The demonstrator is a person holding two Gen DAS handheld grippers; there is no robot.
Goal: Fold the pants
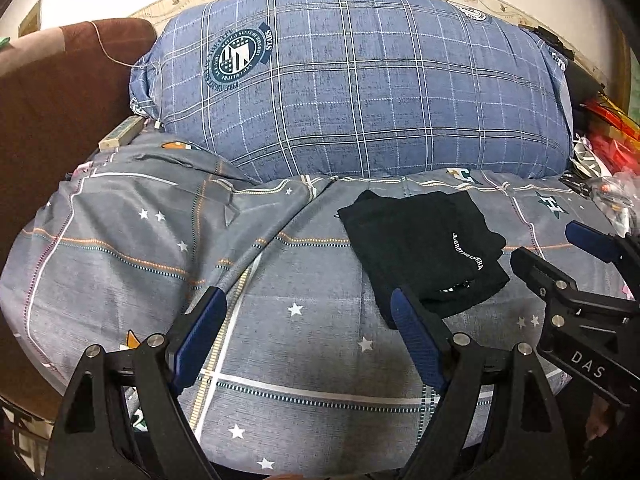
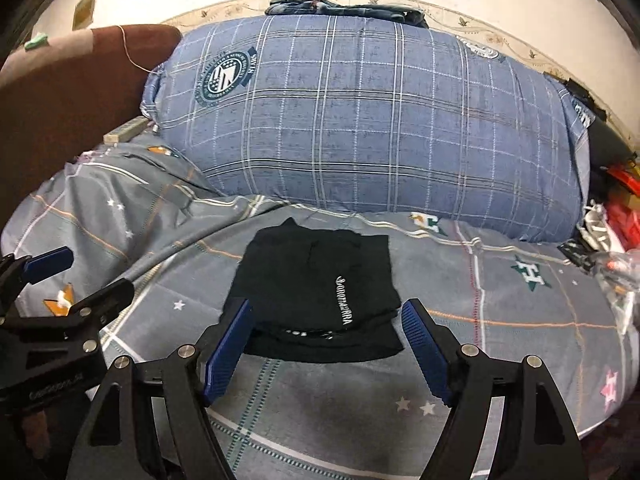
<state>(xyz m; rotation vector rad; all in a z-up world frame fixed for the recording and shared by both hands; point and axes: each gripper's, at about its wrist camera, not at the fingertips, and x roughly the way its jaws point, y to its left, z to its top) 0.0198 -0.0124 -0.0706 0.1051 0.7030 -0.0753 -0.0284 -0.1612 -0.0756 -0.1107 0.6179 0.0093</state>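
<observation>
Since the black pants already lie as a compact folded bundle on the grey star-print bedsheet, the step in hand looks like finishing: a last check that the layers sit square, or a final tidy of the near edge, where a lower layer sticks out past the upper one and a strip of white lettering runs down the top face. The bundle rests in the middle of the bed, near the front edge, with the big blue plaid pillow well behind it on the far side. The right gripper hovers just in front of the bundle with its blue-padded fingers spread wide and nothing between them; whether the pads touch the cloth cannot be told. The left gripper is also wide open and empty, off to the left of the pants over bare sheet. If another fold or smoothing is wanted, I would pinch both layers together at the near corners, move both tools evenly, and keep the cloth low so the stack does not slide apart. A brown sofa arm lies far left.
</observation>
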